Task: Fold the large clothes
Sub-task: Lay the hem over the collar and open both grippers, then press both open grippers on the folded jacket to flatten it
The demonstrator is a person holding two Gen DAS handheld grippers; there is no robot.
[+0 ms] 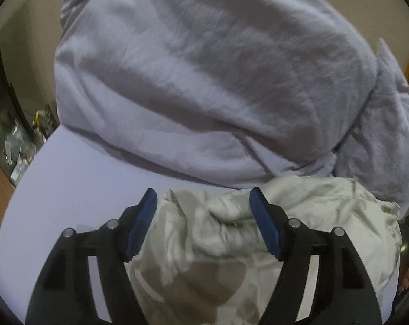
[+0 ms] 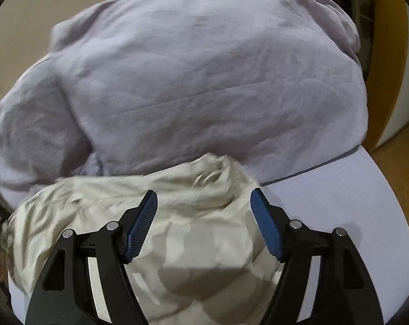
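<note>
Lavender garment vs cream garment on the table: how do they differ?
The lavender garment is much bigger than the cream garment. The lavender one lies at the far side of the table; the cream one is nearest, bunched under both open grippers. The lavender one looks smoother, the cream one more crumpled. Neither is gripped; both lie on the table.

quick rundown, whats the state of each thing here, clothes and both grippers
lavender garment: lying bunched at the far side of the table, not neatly folded
cream garment: crumpled in a heap at the near edge, unfolded
left gripper: open above the cream garment, holding nothing
right gripper: open above the cream garment, holding nothing
table: white, carrying both garments
</note>
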